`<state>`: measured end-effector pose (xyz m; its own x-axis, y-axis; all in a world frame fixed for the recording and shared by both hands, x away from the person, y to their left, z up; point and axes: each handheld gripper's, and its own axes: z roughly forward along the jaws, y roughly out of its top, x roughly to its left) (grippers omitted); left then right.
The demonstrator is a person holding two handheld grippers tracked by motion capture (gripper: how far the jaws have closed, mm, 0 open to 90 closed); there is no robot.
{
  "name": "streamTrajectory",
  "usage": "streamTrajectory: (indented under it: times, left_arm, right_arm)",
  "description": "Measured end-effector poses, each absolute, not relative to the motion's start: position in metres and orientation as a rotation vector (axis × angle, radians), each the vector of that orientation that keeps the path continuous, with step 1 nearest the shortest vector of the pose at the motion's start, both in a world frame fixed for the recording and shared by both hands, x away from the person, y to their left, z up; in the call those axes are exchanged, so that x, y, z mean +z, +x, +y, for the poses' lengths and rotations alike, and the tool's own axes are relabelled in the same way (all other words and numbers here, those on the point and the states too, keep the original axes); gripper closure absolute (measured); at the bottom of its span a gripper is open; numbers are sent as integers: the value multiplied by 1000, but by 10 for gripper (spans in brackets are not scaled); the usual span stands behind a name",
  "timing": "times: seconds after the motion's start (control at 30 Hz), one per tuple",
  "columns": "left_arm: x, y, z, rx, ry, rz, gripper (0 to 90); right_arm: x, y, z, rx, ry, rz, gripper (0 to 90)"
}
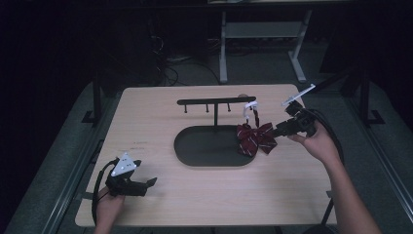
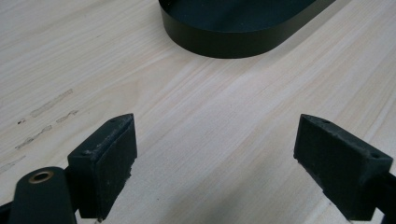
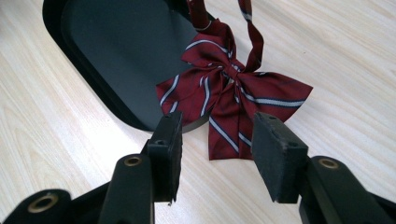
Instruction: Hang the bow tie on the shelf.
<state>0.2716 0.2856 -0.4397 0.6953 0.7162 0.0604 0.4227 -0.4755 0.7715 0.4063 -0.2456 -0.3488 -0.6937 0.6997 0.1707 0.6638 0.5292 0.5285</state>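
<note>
High view: a wooden bench [image 1: 204, 195] carries a dark oval tray [image 1: 195, 146] with a T-shaped hanger stand [image 1: 215, 103] rising from it. A striped maroon bow tie [image 1: 255, 138] hangs by its strap from the stand's right end, its lower part draped over the tray's right rim. The right claw [image 1: 280, 130] is just beside the bow, on its right, and points leftward at it. The left claw [image 1: 148, 184] rests low near the bench's front left corner, well apart from the tray.

Right gripper view: the bow tie [image 3: 233, 93] lies directly ahead of the right claw [image 3: 217, 140], whose jaws stand moderately apart with nothing between them (the bow's lower tail reaches toward the gap). The bow's long axis runs across the jaws.

Left gripper view: the left claw [image 2: 215, 144] is spread wide and empty over bare wood, the tray [image 2: 224, 44] edge ahead.

The right hand is judged far nearer for any grasp.
</note>
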Motion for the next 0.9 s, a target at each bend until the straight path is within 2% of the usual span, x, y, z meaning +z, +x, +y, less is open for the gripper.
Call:
streamTrajectory:
  times: [0.9]
  left_arm:
    - [-440, 271, 285, 486, 2139, 867, 132]
  right_arm:
    - [-367, 387, -254, 905, 1206, 2709, 514]
